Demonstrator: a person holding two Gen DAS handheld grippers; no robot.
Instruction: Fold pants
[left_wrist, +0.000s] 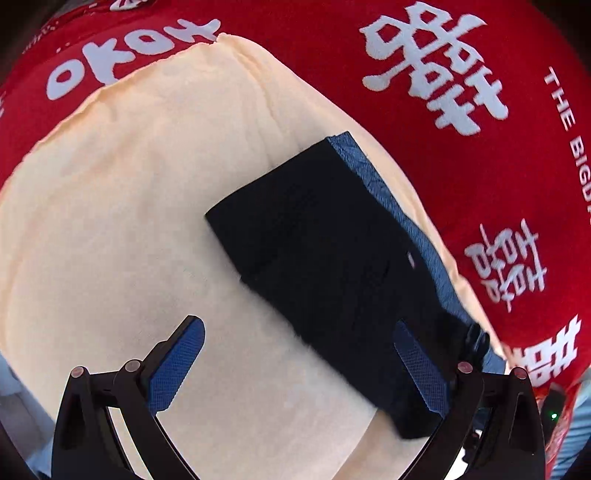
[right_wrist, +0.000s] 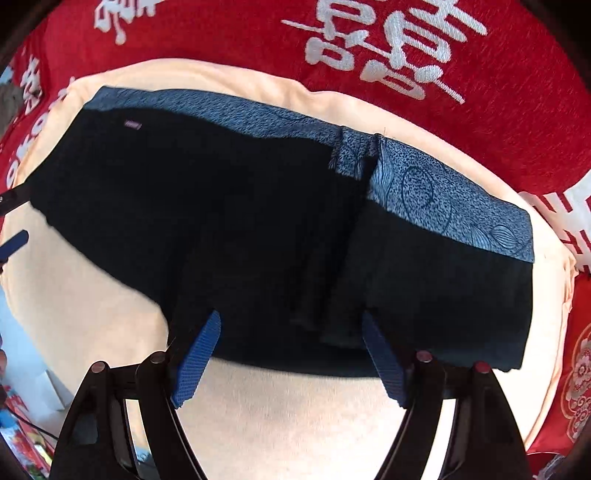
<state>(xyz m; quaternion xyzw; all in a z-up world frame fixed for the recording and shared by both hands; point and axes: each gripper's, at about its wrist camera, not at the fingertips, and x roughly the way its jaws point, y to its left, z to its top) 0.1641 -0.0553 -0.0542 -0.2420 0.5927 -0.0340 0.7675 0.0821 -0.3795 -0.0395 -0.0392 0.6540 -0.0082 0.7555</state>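
Note:
Black pants (right_wrist: 229, 206) with a blue patterned waistband lining (right_wrist: 424, 192) lie folded on a cream blanket (right_wrist: 280, 417). In the right wrist view my right gripper (right_wrist: 291, 317) points down over the pants' near edge. It is open, and its blue pads (right_wrist: 199, 362) straddle a raised fold of black fabric without pressing it. In the left wrist view the pants (left_wrist: 317, 258) run diagonally, with the blue lining (left_wrist: 384, 188) along their far side. My left gripper (left_wrist: 298, 326) is open wide; one pad (left_wrist: 421, 369) is over the pants' end, the other over bare blanket (left_wrist: 110, 221).
The blanket lies on a red cloth (right_wrist: 498, 92) printed with white characters, which surrounds it in both views (left_wrist: 314, 44). The left gripper's blue pad (right_wrist: 14, 240) shows at the left edge of the right wrist view. Colourful clutter (right_wrist: 22, 424) sits at the lower left.

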